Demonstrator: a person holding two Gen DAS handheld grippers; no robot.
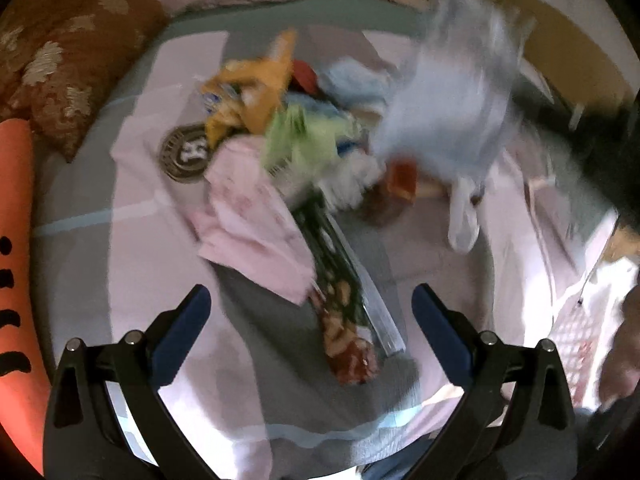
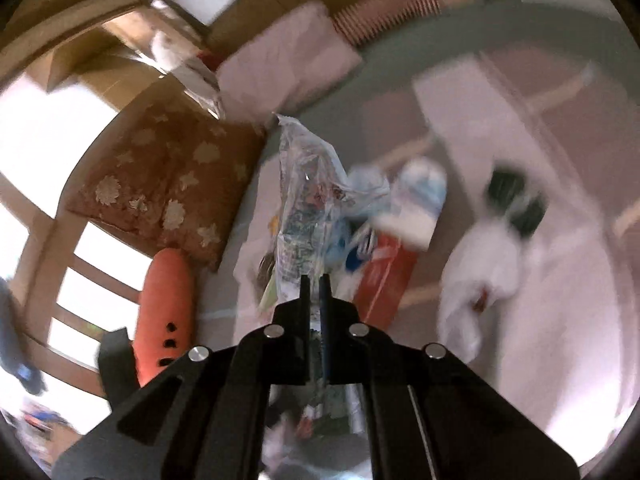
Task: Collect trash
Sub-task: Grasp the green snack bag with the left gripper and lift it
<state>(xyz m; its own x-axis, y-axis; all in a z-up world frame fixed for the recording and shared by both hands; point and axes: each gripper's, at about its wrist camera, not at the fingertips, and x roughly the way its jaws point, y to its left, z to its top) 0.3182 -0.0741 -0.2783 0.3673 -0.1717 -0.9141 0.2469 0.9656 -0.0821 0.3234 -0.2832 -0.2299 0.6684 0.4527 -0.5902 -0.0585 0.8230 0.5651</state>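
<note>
Am gripping clear plastic wrapper (image 2: 306, 200) in right gripper (image 2: 315, 280), fingers clamped on it, above bed (image 1: 132, 248). Left gripper (image 1: 311, 300) hanging open over remaining wrapper pile (image 1: 280, 140). Most trash uncollected, I judge.

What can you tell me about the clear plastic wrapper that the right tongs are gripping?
The clear plastic wrapper is a crumpled, see-through film with faded multicoloured print and glossy highlights. It stands up from the right tongs, whose jaws are shut on its lower end, and rises to a twisted tip. Behind it lie a pale blue bag and a red packet on the bed; whether it touches them cannot be told.
</note>
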